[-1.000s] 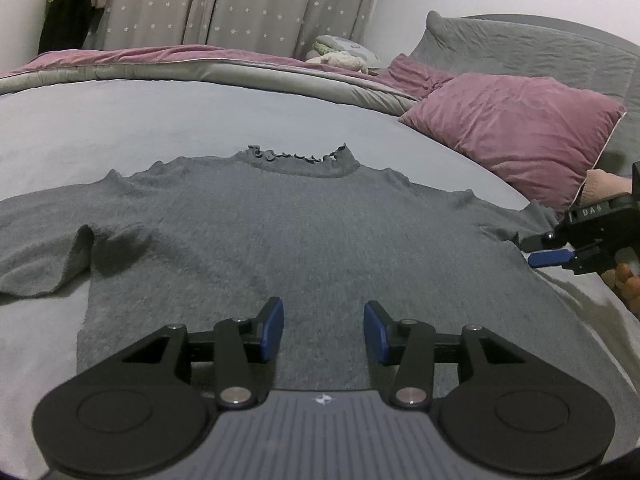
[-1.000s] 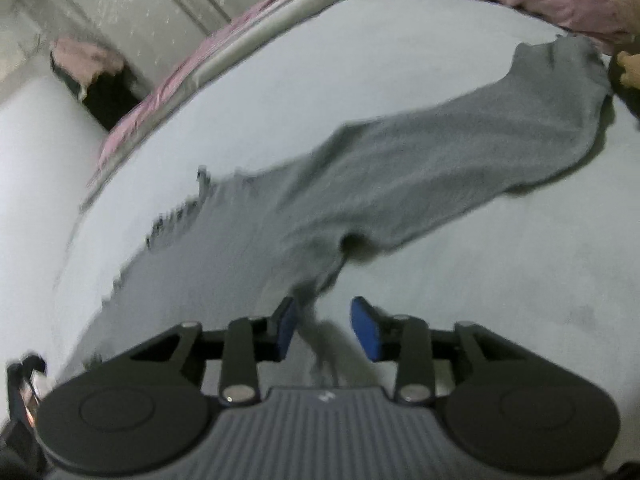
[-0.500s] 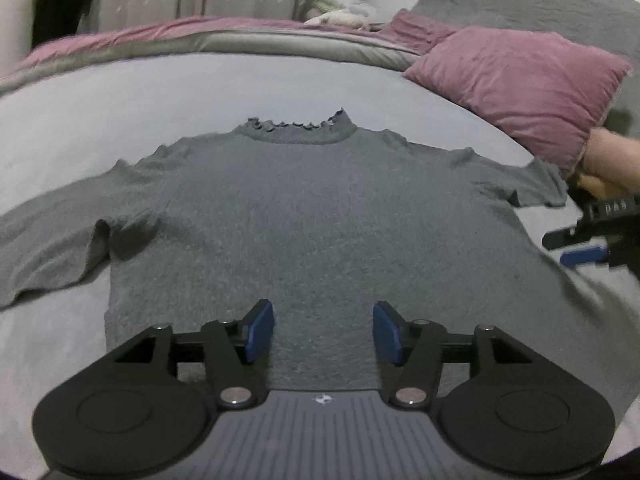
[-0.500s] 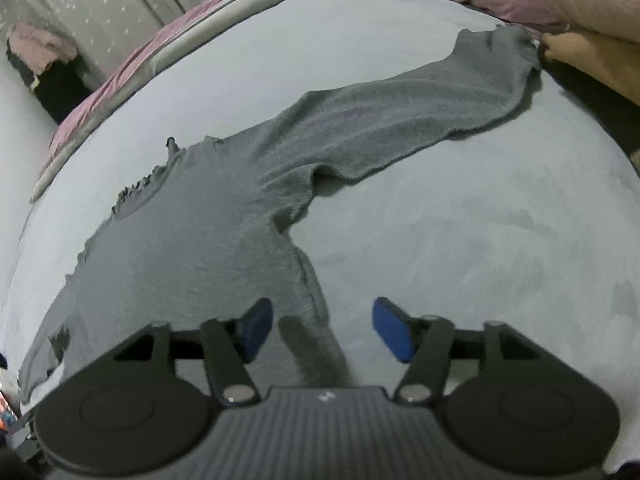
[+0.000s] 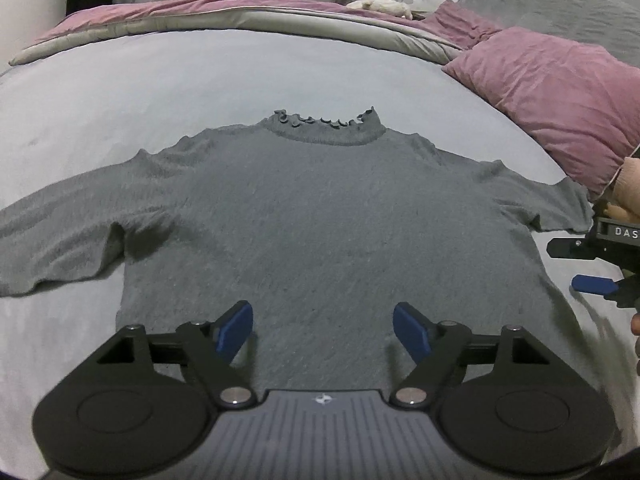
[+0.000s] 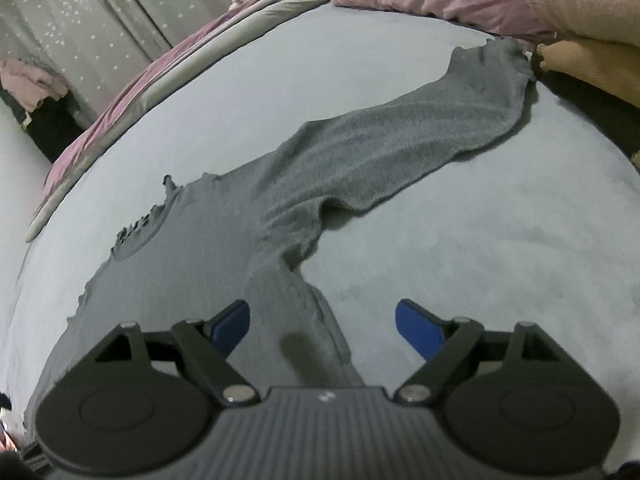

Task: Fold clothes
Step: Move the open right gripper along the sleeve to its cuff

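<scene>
Plainly, both sets of tongs stood spread wide and gripped nothing. The left tongs (image 5: 322, 330) hung low over the hem end of the grey sweater (image 5: 320, 220), pointing straight up its body toward the frilled collar (image 5: 326, 124). The right tongs (image 6: 322, 326) hovered above the side seam just below the armpit, one blue pad over knit and the other over bare bed (image 6: 480, 240); in the left wrist view they showed at the sweater's right edge, apart from the cloth.

The sweater lay flat on the bed, front spread, collar away from the left tongs, with both sleeves stretched outward. The right sleeve (image 6: 400, 148) ran out toward the pink pillow (image 5: 560, 92), and the left sleeve (image 5: 52, 240) reached off the other way. No fold showed in it anywhere: neither sleeve lay across the body, and the hem was not doubled up. As far as these views settle it, every fold the task wants remained to be made.

Both tools were held low and roughly level, aimed forward along the cloth.
</scene>
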`<state>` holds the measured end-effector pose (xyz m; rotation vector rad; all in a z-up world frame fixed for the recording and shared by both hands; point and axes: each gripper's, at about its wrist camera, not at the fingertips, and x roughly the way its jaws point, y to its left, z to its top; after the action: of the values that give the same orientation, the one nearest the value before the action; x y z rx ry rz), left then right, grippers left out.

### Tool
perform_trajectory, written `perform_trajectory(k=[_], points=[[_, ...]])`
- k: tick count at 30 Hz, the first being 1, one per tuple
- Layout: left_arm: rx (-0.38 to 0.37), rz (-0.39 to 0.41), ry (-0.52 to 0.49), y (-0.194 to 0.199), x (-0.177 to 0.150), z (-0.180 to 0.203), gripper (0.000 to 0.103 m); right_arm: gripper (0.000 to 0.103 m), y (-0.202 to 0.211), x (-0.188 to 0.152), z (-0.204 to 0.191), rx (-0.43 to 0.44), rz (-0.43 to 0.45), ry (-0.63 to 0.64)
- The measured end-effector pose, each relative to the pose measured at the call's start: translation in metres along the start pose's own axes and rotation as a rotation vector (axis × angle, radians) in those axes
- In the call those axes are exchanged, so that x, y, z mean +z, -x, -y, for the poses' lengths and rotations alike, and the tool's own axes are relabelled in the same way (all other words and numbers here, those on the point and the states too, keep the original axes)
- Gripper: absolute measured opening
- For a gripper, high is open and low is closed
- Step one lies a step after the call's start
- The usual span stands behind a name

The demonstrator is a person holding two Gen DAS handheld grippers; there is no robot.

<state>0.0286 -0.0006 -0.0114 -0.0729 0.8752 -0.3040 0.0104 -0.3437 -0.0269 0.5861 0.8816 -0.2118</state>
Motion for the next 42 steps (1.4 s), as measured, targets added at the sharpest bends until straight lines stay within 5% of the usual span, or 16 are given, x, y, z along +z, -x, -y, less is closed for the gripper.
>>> perform_trajectory(k=[15, 30, 42], points=[[0.029, -0.037, 0.057, -0.016, 0.013, 0.008, 0.085, 0.083, -0.01, 0.019, 0.015, -0.049, 0.062, -0.091], [0.025, -0.058, 0.031, -0.021, 0.014, 0.007, 0.085, 0.057, -0.003, 0.03, 0.091, -0.041, 0.149, -0.337], [0.025, -0.071, 0.042, -0.026, 0.016, 0.001, 0.085, 0.051, -0.035, 0.059, 0.132, -0.024, 0.373, -0.356]])
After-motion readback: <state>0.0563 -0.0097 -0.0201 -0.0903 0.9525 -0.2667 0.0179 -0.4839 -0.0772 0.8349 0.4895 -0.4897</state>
